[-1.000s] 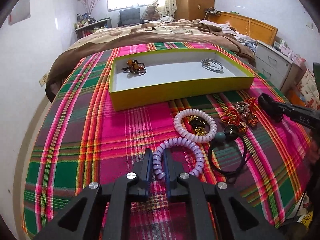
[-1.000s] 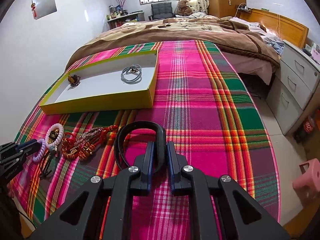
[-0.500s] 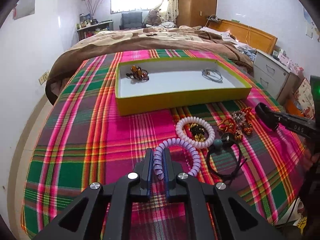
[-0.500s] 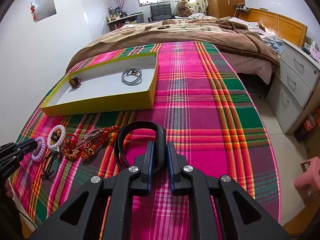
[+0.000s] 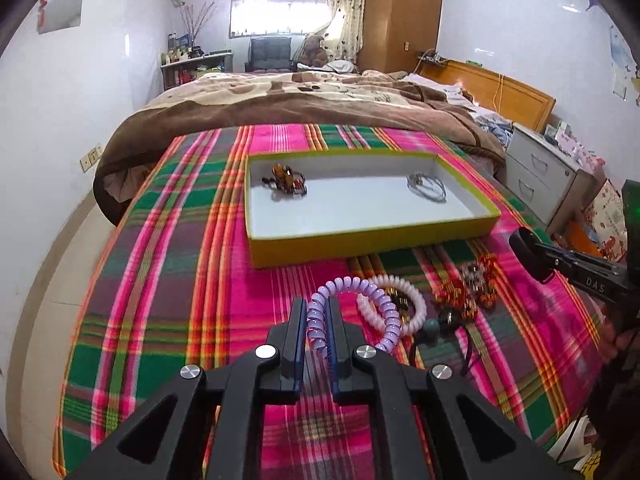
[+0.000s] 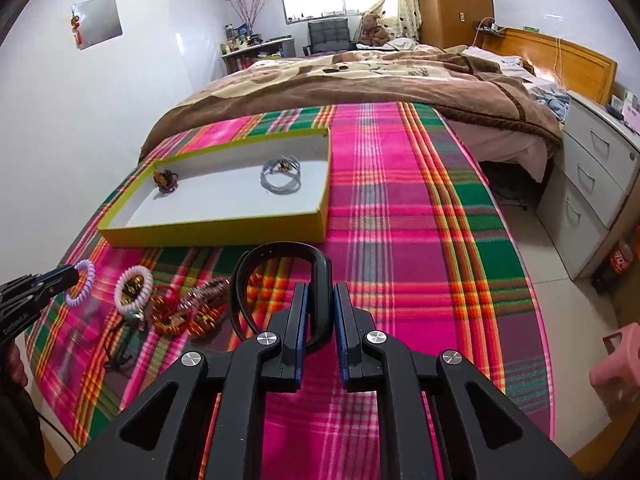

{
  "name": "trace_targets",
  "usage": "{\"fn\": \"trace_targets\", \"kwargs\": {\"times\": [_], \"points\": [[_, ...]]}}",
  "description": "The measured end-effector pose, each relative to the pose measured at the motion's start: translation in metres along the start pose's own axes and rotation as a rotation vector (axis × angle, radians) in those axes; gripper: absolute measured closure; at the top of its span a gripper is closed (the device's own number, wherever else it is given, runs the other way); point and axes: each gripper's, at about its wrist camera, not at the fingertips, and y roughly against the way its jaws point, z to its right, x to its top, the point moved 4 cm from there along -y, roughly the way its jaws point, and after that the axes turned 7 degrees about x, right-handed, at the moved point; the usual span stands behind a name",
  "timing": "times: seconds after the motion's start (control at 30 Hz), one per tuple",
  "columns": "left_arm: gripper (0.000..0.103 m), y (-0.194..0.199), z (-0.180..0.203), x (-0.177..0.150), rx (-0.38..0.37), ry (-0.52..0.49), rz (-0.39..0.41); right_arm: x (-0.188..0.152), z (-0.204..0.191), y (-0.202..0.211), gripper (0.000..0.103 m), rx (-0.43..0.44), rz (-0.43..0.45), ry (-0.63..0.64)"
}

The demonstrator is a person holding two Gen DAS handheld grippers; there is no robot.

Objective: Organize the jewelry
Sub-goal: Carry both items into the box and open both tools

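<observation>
Gripping a purple coil bracelet (image 5: 352, 300) by one side of its loop, the left gripper (image 5: 318, 312) has its jaws pressed narrow on the spiral, so the rest of the ring hangs free ahead and to the right of the fingers. That edge hold looks deliberate: it leaves the loop clear to be dropped flat rather than crumpled. The right gripper (image 6: 320, 300) is likewise clamped, on the thick end of a black headband (image 6: 276, 256), whose arc curves out to the left above the plaid blanket (image 6: 400, 200).

Both pieces appear lifted off the cloth, judging from the right wrist view, where the purple coil sits at the tip of the other tool above the blanket (the motion blur makes the exact height hard to read).

The yellow tray (image 5: 360, 246) lies ahead of both tools, its white floor holding an amber beaded piece (image 5: 286, 180) near the left end and a silver bangle set (image 5: 426, 186) toward the right, with bare space between them. That gap is probably where the held items belong.

Left on the blanket are a white coil bracelet (image 5: 394, 304) ringed around some gold beads, a red and gold tangle (image 5: 468, 288), and a dark cord with a teal bead (image 5: 432, 330), so the sorting seems roughly midway.
</observation>
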Motion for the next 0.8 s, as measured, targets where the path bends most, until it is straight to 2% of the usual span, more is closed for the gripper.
{"fn": "trace_targets", "kwargs": {"times": [0.37, 0.8], "points": [[0.094, -0.018, -0.011, 0.042, -0.012, 0.036, 0.021, 0.04, -0.026, -0.015, 0.09, 0.032, 0.017, 0.041], [0.094, -0.067, -0.017, 0.081, 0.012, 0.028, 0.002, 0.089, -0.045, -0.074, 0.09, 0.016, -0.025, 0.071]]}}
